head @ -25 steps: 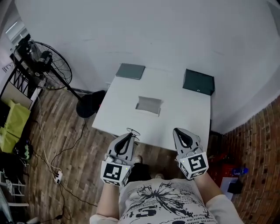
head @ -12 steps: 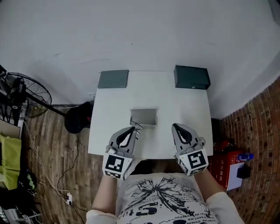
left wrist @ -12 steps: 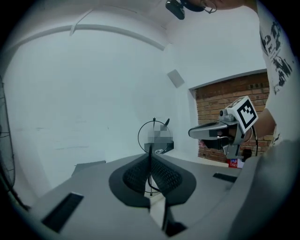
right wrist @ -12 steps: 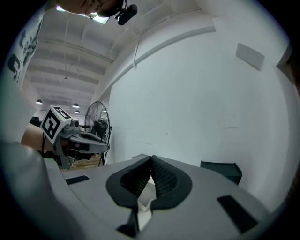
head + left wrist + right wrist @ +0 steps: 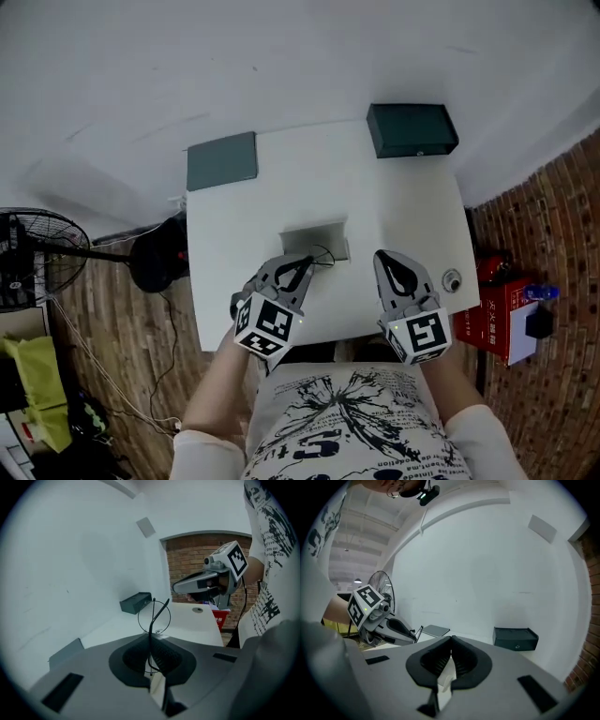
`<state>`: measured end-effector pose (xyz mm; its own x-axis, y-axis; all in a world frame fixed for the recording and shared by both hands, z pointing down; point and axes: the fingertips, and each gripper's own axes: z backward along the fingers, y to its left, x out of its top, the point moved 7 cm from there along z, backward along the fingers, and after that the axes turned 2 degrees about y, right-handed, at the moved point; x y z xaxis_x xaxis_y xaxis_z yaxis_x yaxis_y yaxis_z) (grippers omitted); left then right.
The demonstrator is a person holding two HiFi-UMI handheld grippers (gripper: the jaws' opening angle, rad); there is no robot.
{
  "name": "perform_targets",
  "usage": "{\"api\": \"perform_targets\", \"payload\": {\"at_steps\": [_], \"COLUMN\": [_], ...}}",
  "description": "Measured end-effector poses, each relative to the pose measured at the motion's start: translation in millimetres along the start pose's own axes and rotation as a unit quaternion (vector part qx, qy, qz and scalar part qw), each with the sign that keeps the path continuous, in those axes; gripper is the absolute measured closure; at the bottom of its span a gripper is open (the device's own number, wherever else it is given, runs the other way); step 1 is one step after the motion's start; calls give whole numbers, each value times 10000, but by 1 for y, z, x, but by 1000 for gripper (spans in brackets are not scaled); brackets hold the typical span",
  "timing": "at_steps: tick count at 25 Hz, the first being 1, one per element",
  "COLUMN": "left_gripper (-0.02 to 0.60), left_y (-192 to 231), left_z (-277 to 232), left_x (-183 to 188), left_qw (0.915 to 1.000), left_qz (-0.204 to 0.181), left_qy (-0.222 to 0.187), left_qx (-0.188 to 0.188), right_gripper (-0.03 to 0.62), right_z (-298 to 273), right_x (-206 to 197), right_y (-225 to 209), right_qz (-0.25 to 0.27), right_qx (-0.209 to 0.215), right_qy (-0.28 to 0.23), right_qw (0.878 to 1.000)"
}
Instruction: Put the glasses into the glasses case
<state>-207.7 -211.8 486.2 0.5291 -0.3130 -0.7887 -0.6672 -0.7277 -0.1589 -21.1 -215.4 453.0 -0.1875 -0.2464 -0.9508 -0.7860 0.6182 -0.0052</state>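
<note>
Two shifts: left gripper, pinching glasses, now reaches case at its 12 o'clock; right gripper jaws pressed together.

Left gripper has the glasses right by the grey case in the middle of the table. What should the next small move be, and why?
Probably ease the left gripper forward and down until the glasses hang over the grey case. Its jaws are shut on the thin frame, and the case lies just past their tips. The right gripper is shut and empty.
</note>
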Motion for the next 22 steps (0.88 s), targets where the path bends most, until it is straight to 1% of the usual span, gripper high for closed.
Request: {"api": "perform_targets", "payload": {"at_steps": [2, 4, 7, 10, 14, 19, 20, 22], "left_gripper": [566, 566, 566, 566, 565, 565, 565, 563], "left_y": [7, 12, 17, 22, 25, 22, 21, 20], "left_z": [-15, -31, -51, -70, -92, -116, -120, -126], "left_x": [-7, -12, -19, -25, -32, -43, -45, -46], "left_qw": [9990, 9961, 9892, 9811, 9683, 9501, 9475, 9448], "left_qz": [-202, -394, -697, -906, -1077, -1234, -1270, -1283], "left_qy": [261, 551, 973, 1303, 1731, 2242, 2302, 2373], "left_qx": [-302, -561, -846, -1110, -1440, -1782, -1822, -1859], "right_gripper": [579, 579, 579, 579, 579, 579, 579, 579], "right_z": [-8, -14, -20, -26, -31, -34, -35, -35], "right_x": [-5, -10, -16, -19, -24, -30, -31, -34], "right_y": [3, 3, 2, -1, -6, -10, -10, -10], "right_qz": [-58, -48, -84, -108, -130, -239, -234, -236], "right_qx": [-83, -140, -269, -344, -425, -502, -499, -493], "right_qy": [72, 130, 222, 281, 367, 450, 468, 512], "right_qw": [9999, 9998, 9994, 9990, 9983, 9974, 9974, 9972]}}
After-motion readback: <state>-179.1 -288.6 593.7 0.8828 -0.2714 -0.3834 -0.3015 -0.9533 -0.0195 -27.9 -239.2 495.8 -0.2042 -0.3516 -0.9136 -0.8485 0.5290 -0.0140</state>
